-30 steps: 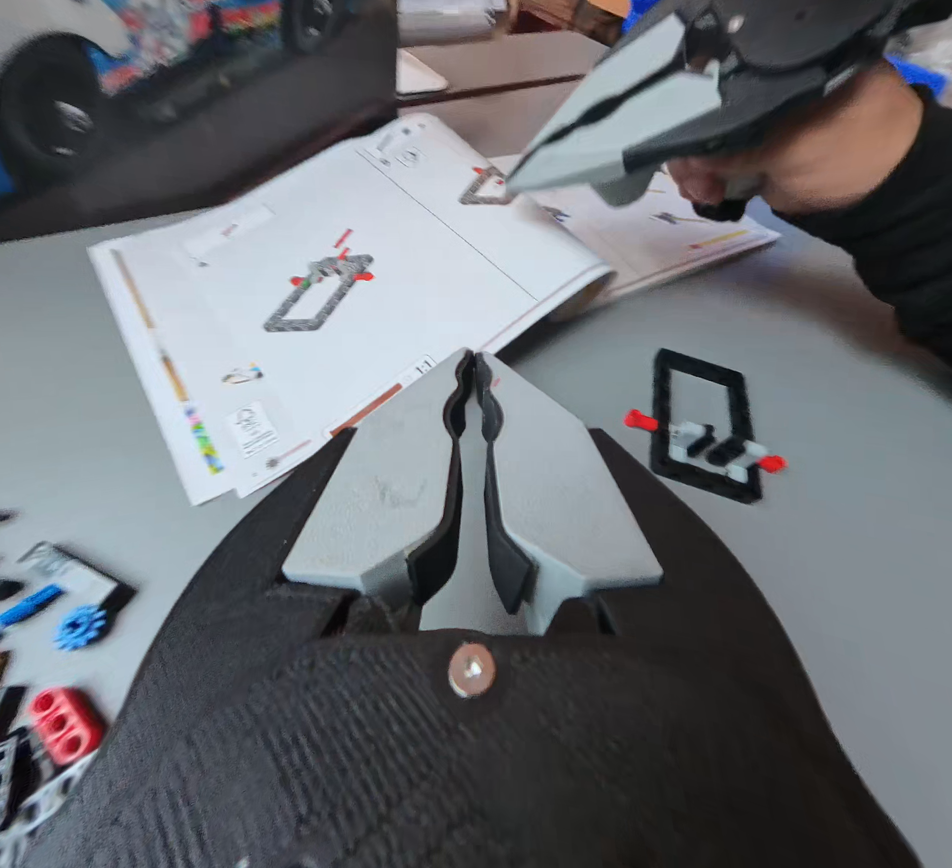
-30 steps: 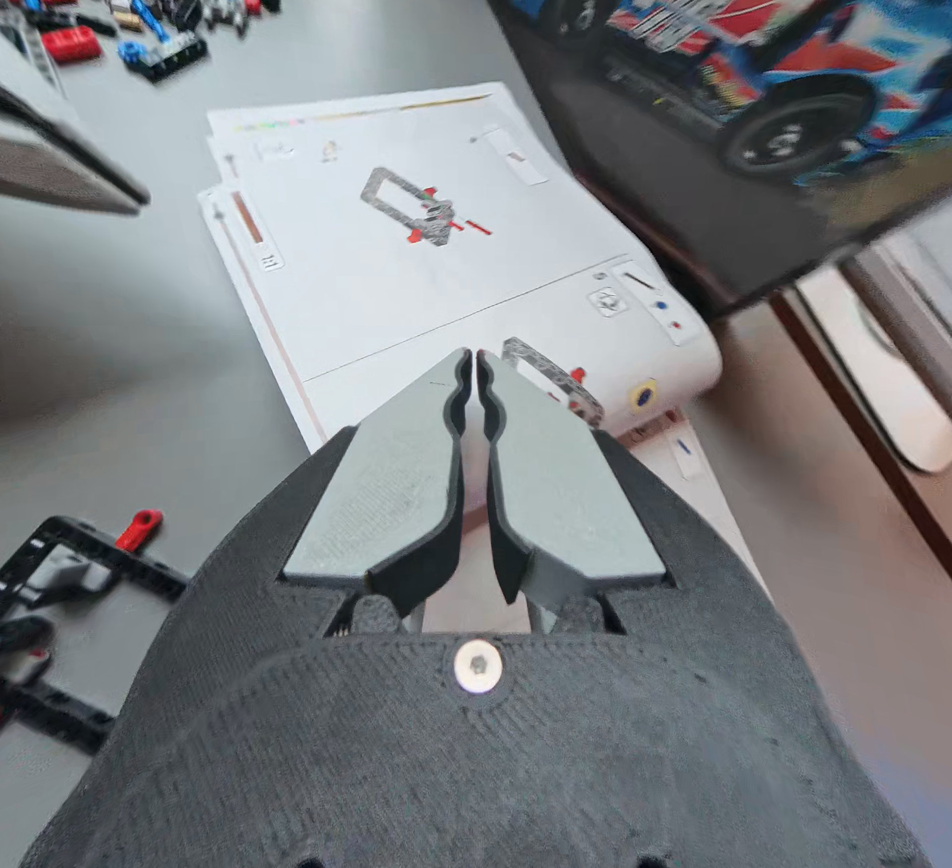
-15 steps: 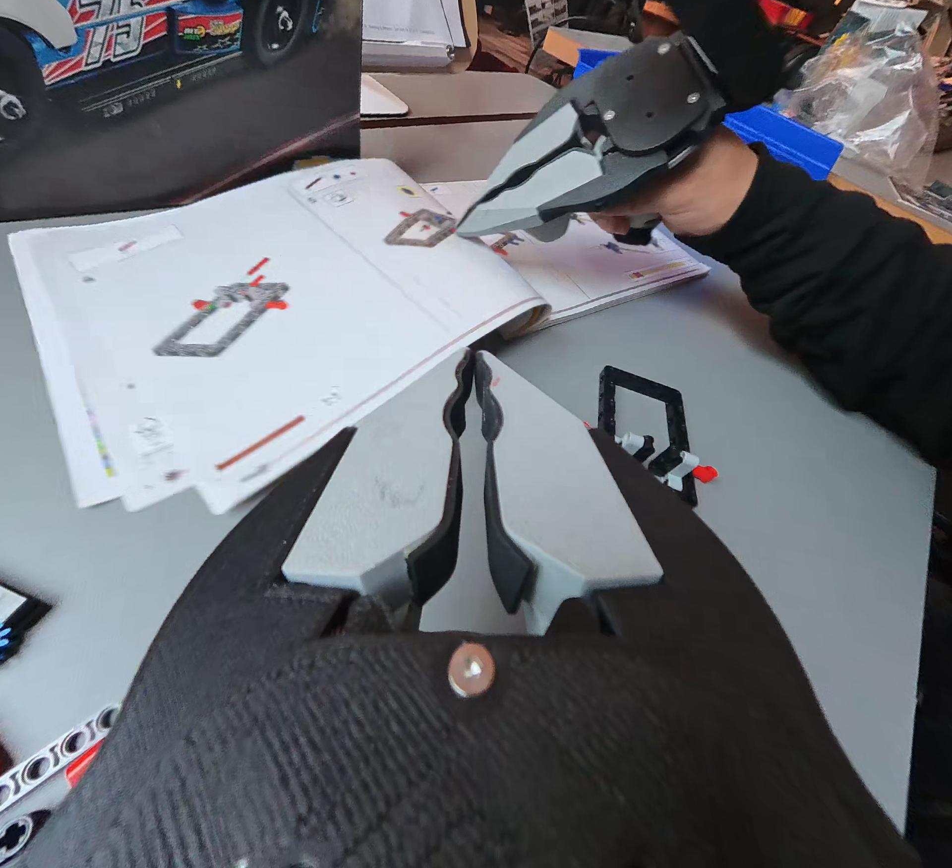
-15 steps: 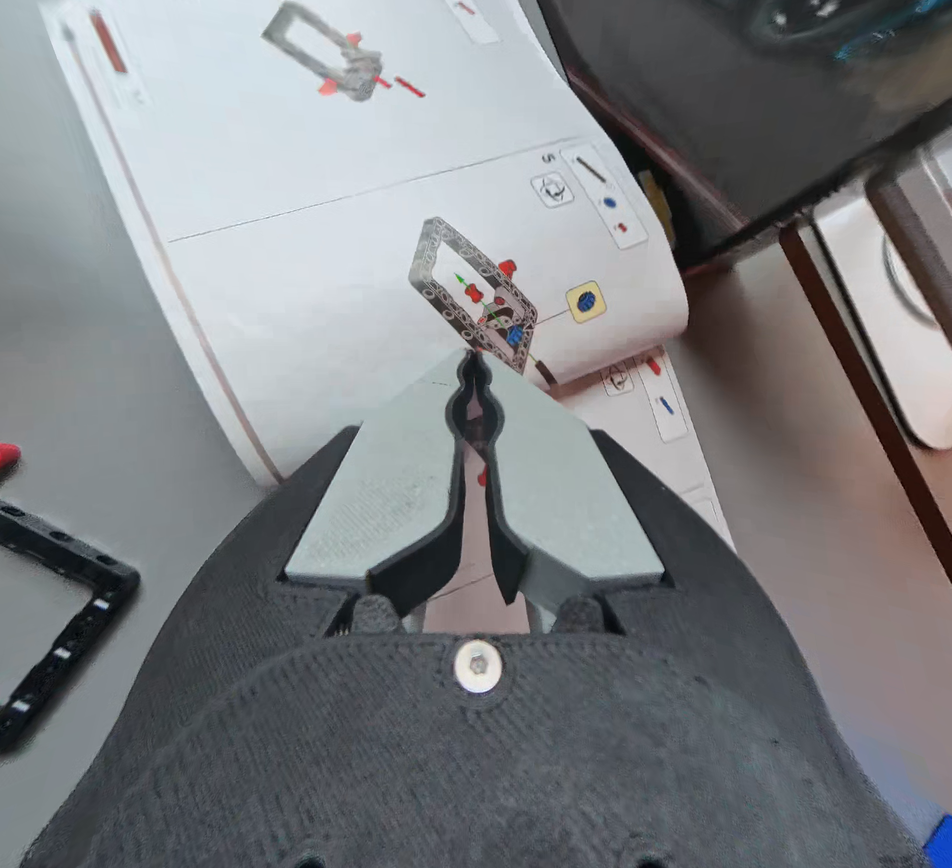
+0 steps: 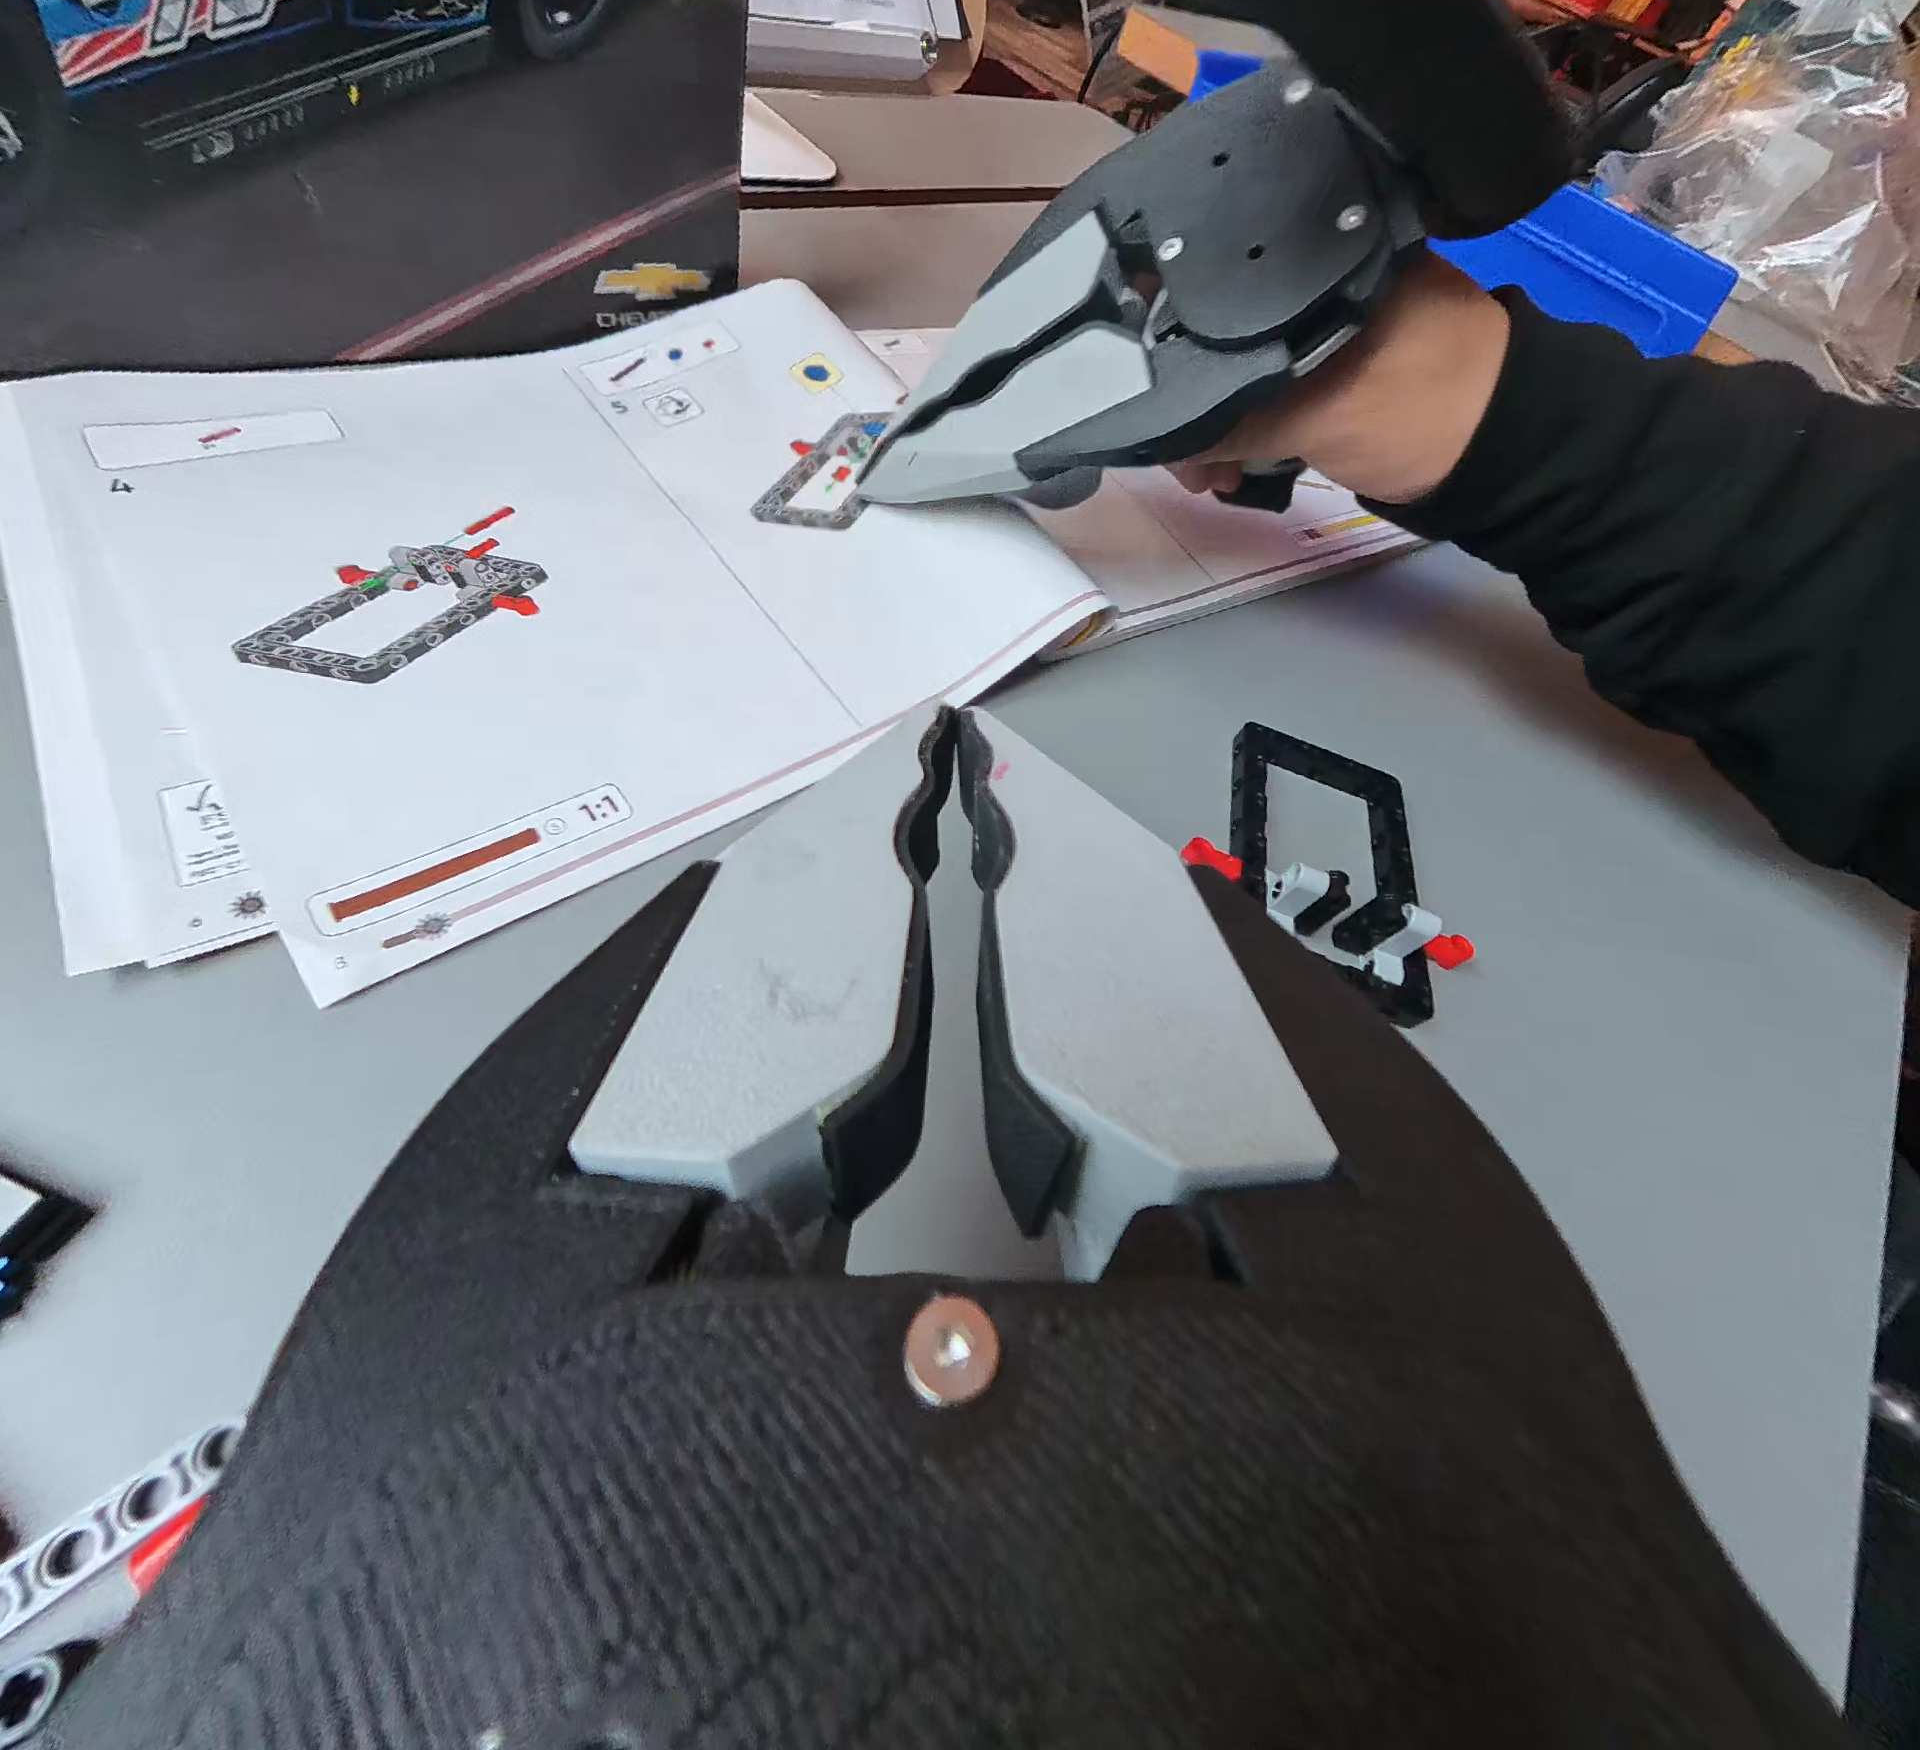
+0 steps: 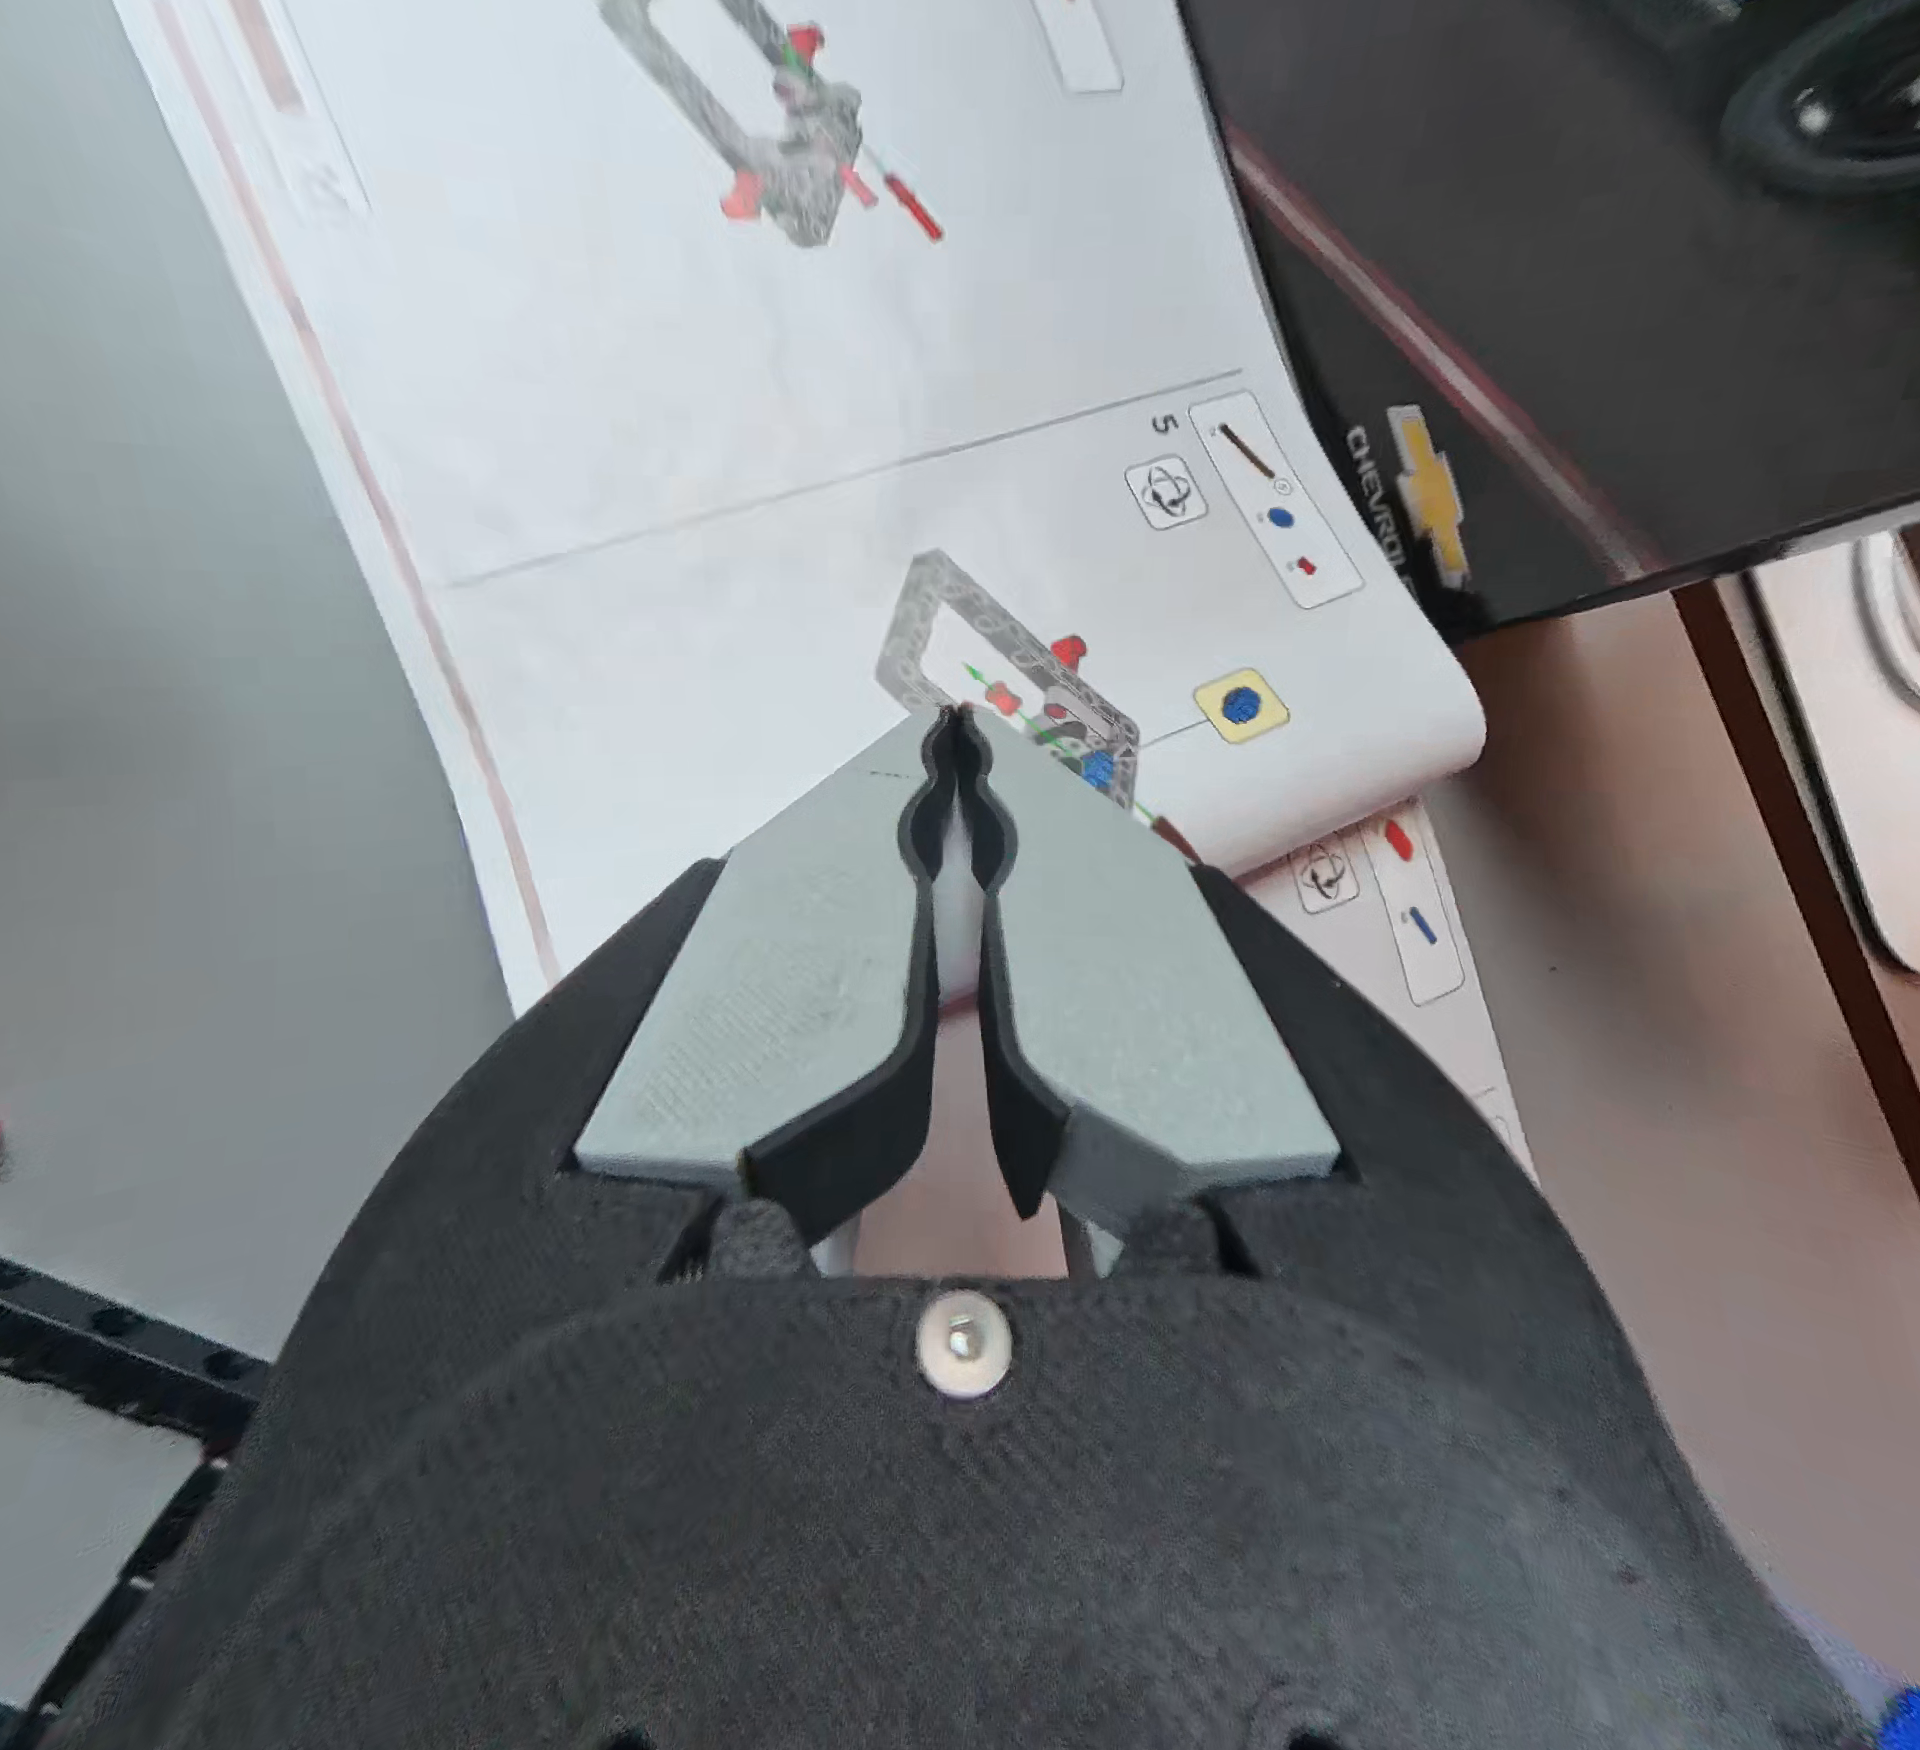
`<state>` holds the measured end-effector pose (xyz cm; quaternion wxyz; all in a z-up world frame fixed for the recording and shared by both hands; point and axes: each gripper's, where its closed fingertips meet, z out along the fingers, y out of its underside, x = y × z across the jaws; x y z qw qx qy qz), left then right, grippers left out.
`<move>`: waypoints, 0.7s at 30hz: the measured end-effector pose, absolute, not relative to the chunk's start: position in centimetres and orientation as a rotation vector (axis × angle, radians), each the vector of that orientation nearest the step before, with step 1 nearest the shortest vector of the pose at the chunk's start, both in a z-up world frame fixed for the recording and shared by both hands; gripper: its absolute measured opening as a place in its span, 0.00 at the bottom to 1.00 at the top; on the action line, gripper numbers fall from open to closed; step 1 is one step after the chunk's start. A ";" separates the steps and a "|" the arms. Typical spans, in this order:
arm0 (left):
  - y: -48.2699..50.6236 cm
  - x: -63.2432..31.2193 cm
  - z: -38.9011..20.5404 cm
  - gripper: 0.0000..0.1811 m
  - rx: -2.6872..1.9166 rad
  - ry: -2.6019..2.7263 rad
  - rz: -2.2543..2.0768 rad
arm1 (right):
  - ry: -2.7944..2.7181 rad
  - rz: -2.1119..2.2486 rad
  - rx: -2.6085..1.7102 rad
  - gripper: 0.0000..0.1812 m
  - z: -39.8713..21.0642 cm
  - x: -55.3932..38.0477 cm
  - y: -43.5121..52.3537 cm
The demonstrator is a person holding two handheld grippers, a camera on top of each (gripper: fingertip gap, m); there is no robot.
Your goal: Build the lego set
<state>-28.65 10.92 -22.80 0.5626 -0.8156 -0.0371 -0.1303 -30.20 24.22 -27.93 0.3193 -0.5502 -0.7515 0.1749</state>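
Left wrist view: left gripper (image 5: 954, 721) pressed together, empty, above the grey table (image 5: 1558, 1181); one black lego frame (image 5: 1325, 869) with two red pins lies just right; one open instruction booklet (image 5: 468, 640) beyond. Right wrist view: right gripper (image 6: 954, 715) closed, tips on the booklet (image 6: 727, 350) page, holding nothing.

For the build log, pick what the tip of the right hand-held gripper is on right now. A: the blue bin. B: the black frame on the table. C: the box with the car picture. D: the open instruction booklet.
D: the shut right hand-held gripper touches a frame drawing on the open instruction booklet, away from the black frame.
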 end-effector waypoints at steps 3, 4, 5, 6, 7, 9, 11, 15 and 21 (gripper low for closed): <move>10.9 -28.7 -23.1 0.00 -1.935 -0.088 -0.304 | -1.890 0.553 -1.499 0.03 -26.3 -30.0 24.0; 10.9 -28.6 -23.2 0.00 -1.938 -0.083 -0.309 | -1.857 0.574 -1.502 0.05 -25.5 -29.7 24.1; 10.9 -28.6 -23.2 0.00 -1.941 -0.075 -0.310 | -1.823 0.610 -1.501 0.10 -24.6 -29.3 24.0; 10.9 -28.5 -23.2 0.00 -1.940 -0.066 -0.307 | -1.780 0.660 -1.501 0.16 -23.4 -28.8 23.9; 10.8 -28.5 -23.2 0.00 -1.939 -0.057 -0.307 | -1.729 0.724 -1.496 0.18 -22.3 -28.1 23.6; 10.7 -28.3 -22.9 0.00 -1.931 -0.043 -0.325 | -1.644 0.855 -1.470 0.19 -20.5 -26.4 23.2; 10.6 -28.3 -22.6 0.08 -1.919 -0.044 -0.335 | -1.577 0.945 -1.438 0.20 -19.7 -24.5 23.1; 10.4 -28.3 -22.4 0.10 -1.911 -0.043 -0.340 | -1.507 0.996 -1.383 0.22 -21.4 -21.2 23.8; 10.3 -29.1 -21.6 0.10 -1.865 -0.086 -0.367 | -1.447 1.072 -1.302 0.22 -20.8 -20.4 23.4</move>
